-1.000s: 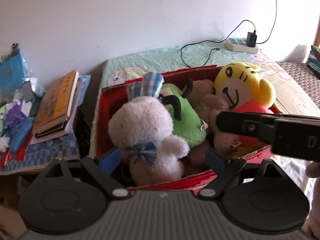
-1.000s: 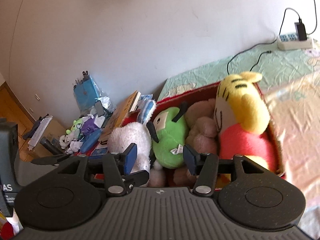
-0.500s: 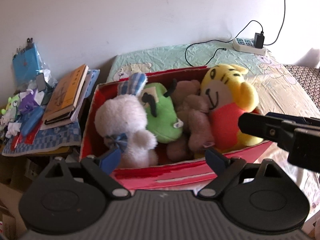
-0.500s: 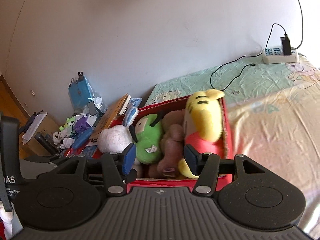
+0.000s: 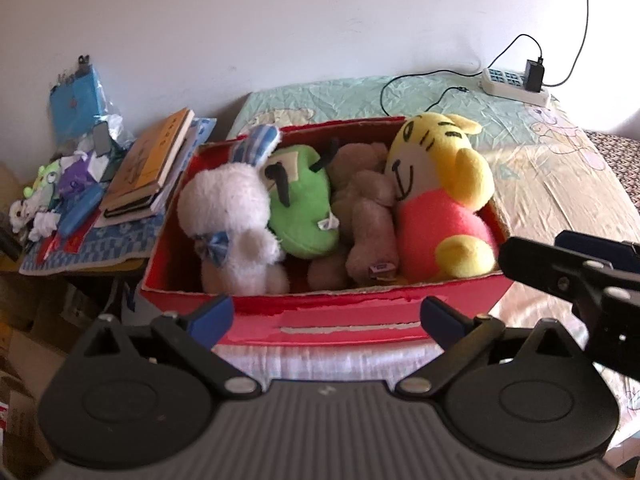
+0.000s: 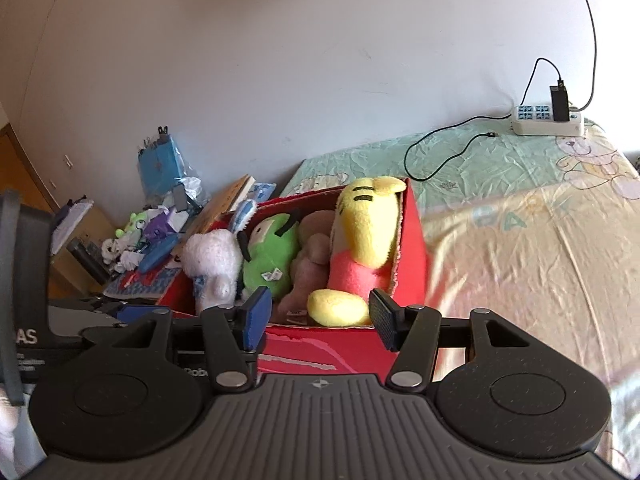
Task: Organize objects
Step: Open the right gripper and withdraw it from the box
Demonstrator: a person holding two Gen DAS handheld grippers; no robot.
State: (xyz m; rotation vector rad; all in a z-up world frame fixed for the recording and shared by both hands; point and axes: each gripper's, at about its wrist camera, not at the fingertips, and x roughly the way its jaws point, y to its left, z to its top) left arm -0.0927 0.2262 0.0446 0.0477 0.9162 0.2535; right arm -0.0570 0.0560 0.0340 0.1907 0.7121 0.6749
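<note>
A red box [image 5: 320, 322] of plush toys [image 5: 436, 204] sits on a bed [image 5: 552, 168], just beyond the left gripper [image 5: 326, 314] and right gripper [image 6: 318, 318]. Both grippers' jaws are opening, nothing between them.

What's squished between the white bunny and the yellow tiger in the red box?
The green plush and a brown teddy, seen in the left wrist view.

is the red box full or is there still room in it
Full, nearly. The red box holds a white bunny, green plush, brown bear and yellow tiger packed side by side.
</note>
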